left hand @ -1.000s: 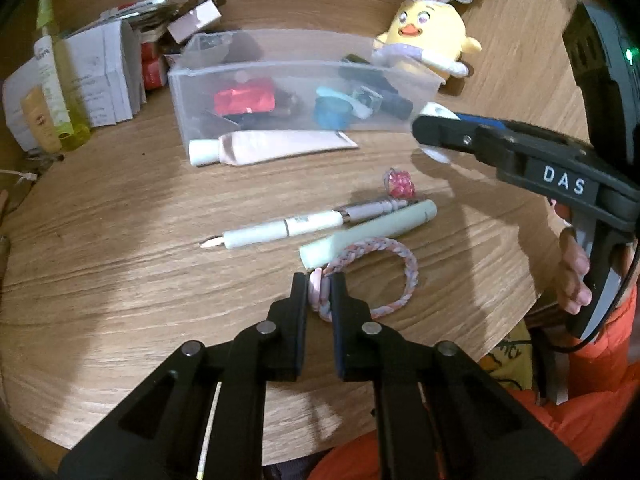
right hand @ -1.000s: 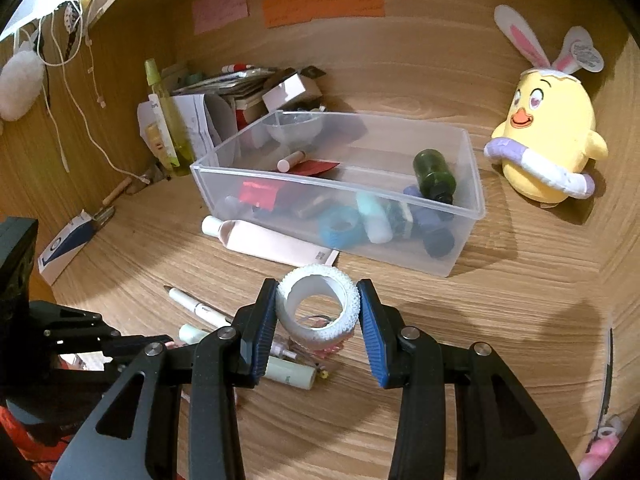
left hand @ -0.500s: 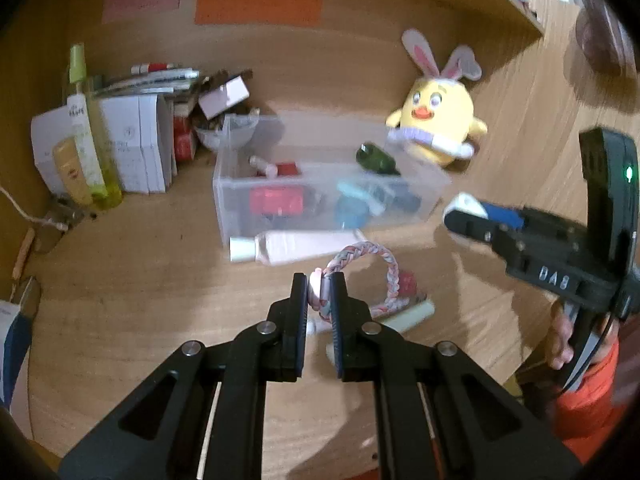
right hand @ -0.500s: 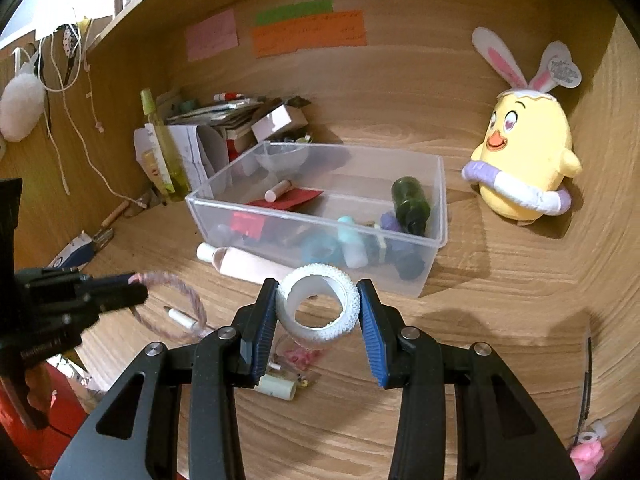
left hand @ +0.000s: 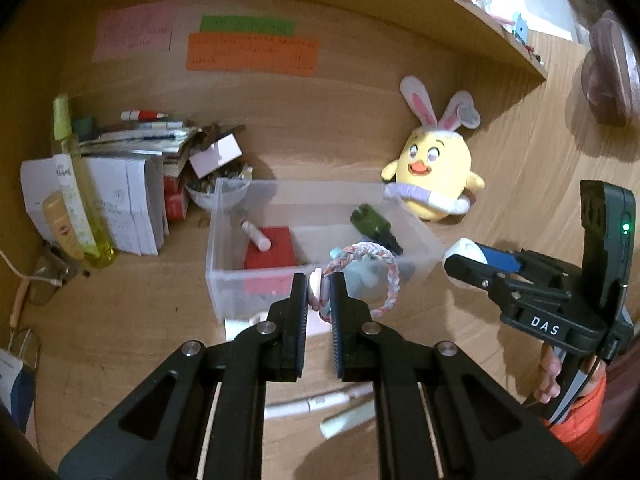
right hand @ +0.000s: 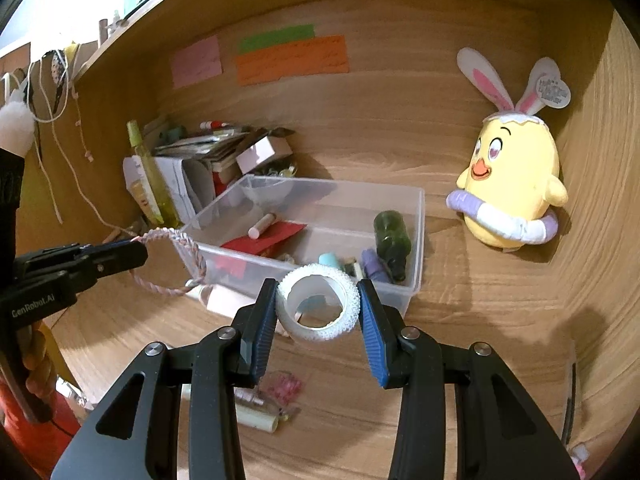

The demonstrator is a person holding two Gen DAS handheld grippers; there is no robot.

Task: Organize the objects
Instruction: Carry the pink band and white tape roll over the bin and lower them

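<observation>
A home desk nook — sticky notes [right hand: 280, 60], plush chick [right hand: 516, 184], cosmetics bin [right hand: 416, 240].

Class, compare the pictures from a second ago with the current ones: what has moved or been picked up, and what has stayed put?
The left gripper, jaws shut on the braided bracelet, has lifted it off the desk toward the clear bin. The right gripper rose a little, still clamping the white tape roll. The bin, plush chick, pens and cream tube stayed put.

Left gripper [left hand: 320, 292] clamped on a braided bracelet [left hand: 380, 276], raised before a clear plastic bin [left hand: 224, 276], yellow plush chick [left hand: 434, 172] behind
</observation>
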